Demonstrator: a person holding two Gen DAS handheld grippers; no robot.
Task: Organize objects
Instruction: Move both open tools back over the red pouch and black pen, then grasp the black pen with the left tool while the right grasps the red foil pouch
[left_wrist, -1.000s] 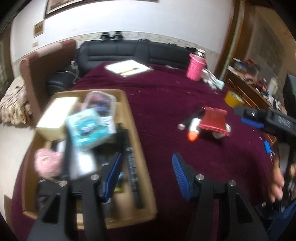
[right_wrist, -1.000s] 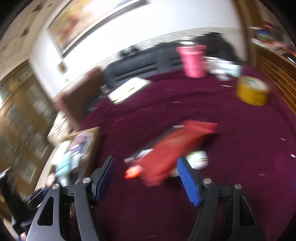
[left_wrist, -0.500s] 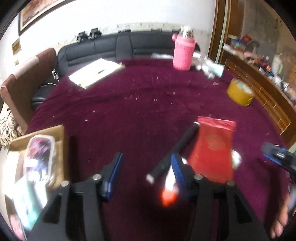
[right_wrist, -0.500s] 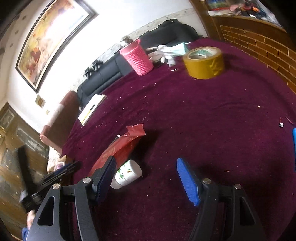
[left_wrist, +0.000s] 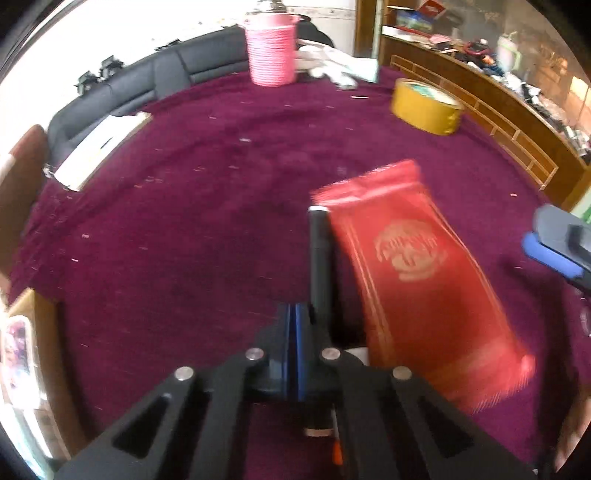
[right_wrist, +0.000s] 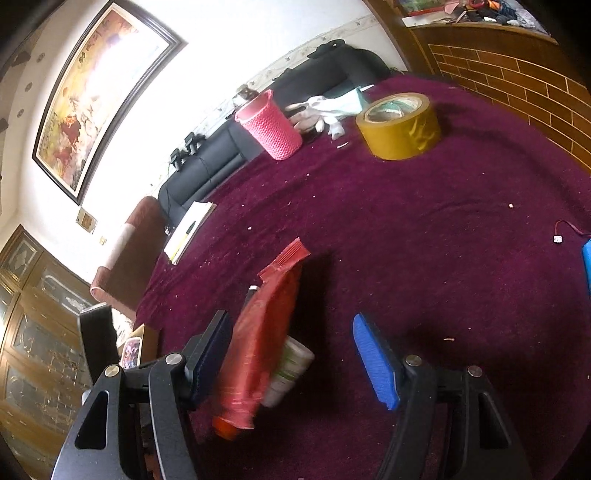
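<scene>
My left gripper (left_wrist: 295, 314) is shut, its blue pads pressed flat together with nothing seen between them. A black marker (left_wrist: 319, 258) lies on the maroon cloth just right of its tips and runs back under the right finger. A red packet (left_wrist: 413, 280) lies tilted right of the marker. My right gripper (right_wrist: 291, 358) is open, low over the cloth. The red packet (right_wrist: 266, 332) and a white bottle with green print (right_wrist: 291, 369) lie between its pads without touching them. An orange cap (right_wrist: 225, 428) shows under the packet's near end. The right gripper (left_wrist: 554, 251) also shows at the right edge.
A pink woven cup (left_wrist: 271, 55), a yellow tape roll (left_wrist: 424, 107), white cloth (left_wrist: 332, 62) and a notebook (left_wrist: 99, 147) sit toward the far side. A cardboard box (left_wrist: 33, 354) of items is at the left edge. A small connector on a red wire (right_wrist: 557, 238) lies right.
My left gripper swung from over the cardboard box rightward to the marker and red packet, and its jaws went from wide apart to shut. The right gripper rolled and dropped over the packet and bottle, staying open.
</scene>
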